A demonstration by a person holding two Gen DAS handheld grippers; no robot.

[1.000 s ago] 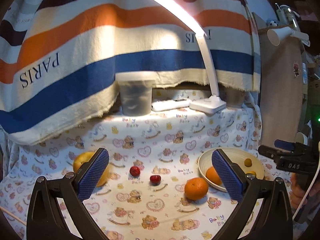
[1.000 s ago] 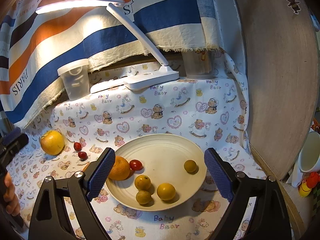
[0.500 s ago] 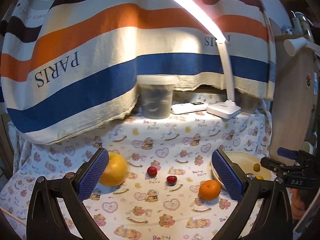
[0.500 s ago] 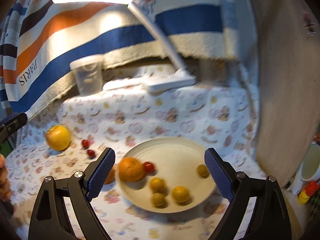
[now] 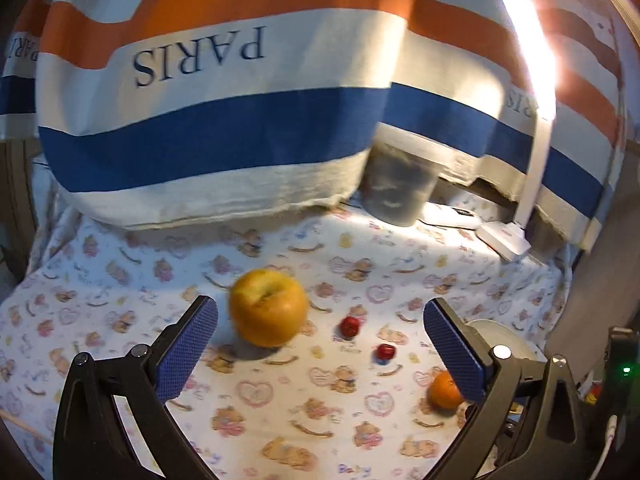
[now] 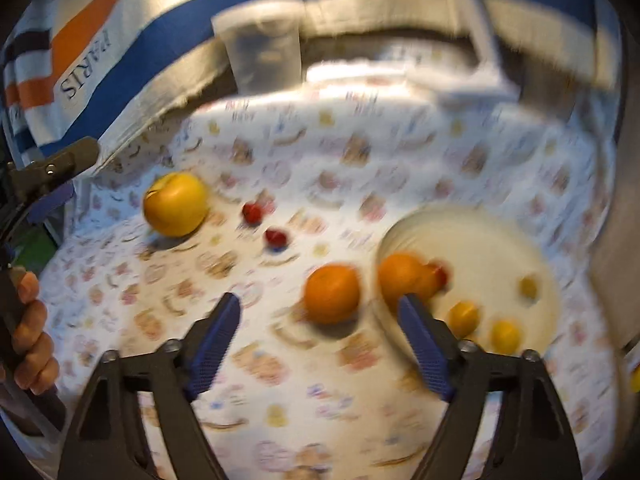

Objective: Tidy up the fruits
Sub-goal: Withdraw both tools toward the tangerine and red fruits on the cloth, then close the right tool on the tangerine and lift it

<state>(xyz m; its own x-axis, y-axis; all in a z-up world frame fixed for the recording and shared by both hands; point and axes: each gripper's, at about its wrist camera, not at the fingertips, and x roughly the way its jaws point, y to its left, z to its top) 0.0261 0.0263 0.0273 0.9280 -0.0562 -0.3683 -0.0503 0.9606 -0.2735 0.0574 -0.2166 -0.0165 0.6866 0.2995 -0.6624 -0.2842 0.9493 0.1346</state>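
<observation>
**Two claws closing in on two loose fruits**

Bear-print cloth (image 5: 304, 408) is covering the table and carrying everything. Nearest first, right wrist view: the right gripper (image 6: 320, 340) is pointing down at the cloth, jaws moderately wide, having just been closing, with nothing between the pads. Just beyond the gap and slightly toward the right pad, the loose orange (image 6: 332, 294) is sitting on the cloth, right beside the rim of the plate (image 6: 516, 236), touching or nearly so; blur is hiding which. The orange is round, so no axis is mattering; the claw is needing only a short push forward and a hair rightward, judging from the frame. On the plate a second orange (image 6: 404, 284), a cherry tomato and several small yellow fruits (image 6: 506, 336) are lying.

Left wrist view: the left gripper (image 5: 320, 356) is standing wide and empty. The big yellow apple (image 5: 269, 309) is sitting just ahead of the gap, offset toward the left pad, clear of both pads. Two small red fruits (image 5: 349, 326) are lying farther right on the cloth.

So left is nearer the apple, right nearer the orange. Farther back a plastic tub (image 5: 400, 184) and a lamp (image 5: 528, 184) are standing against the striped towel (image 5: 240, 140). The person's hand (image 6: 32, 344) is gripping the left handle at the frame edge.
</observation>
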